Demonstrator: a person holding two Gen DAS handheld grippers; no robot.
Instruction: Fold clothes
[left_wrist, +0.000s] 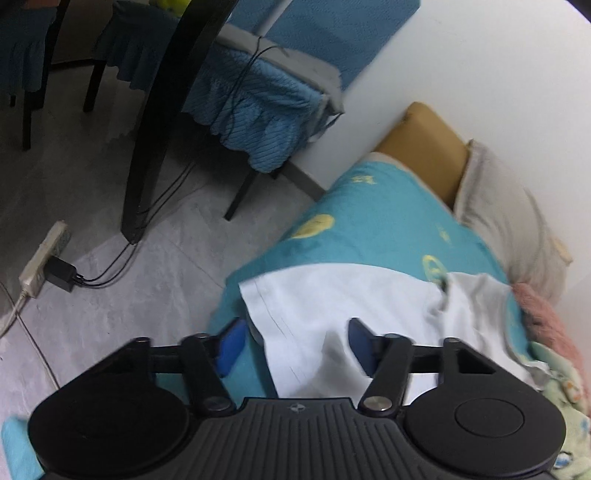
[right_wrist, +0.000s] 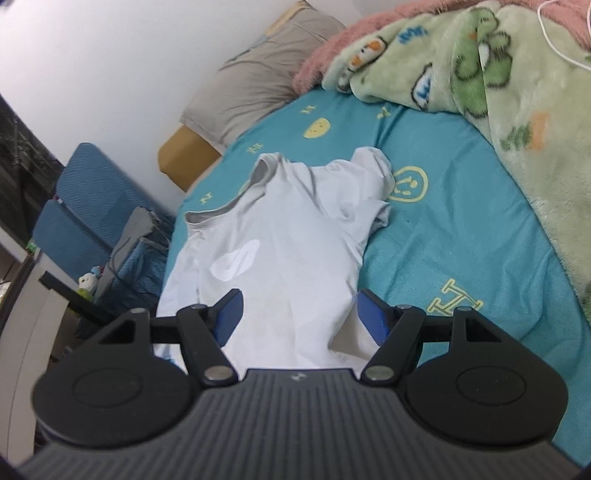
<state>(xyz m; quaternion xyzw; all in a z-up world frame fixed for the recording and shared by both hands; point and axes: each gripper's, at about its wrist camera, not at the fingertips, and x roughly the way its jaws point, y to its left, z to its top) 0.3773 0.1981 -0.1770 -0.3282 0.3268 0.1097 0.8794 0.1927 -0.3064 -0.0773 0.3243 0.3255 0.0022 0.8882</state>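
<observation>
One white T-shirt (right_wrist: 280, 236) lies lengthwise on the bed (right_wrist: 461, 236), collar toward upper left; both grippers' fingers spread, pinching nothing.

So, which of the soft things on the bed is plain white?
The T-shirt, spread on the teal sheet. The fleece blanket is green with cartoon prints, and the pillow is grey-beige.

White T-shirt (right_wrist: 280, 236), teal yellow-printed sheet (right_wrist: 461, 240), green cartoon blanket (right_wrist: 498, 74)
</observation>
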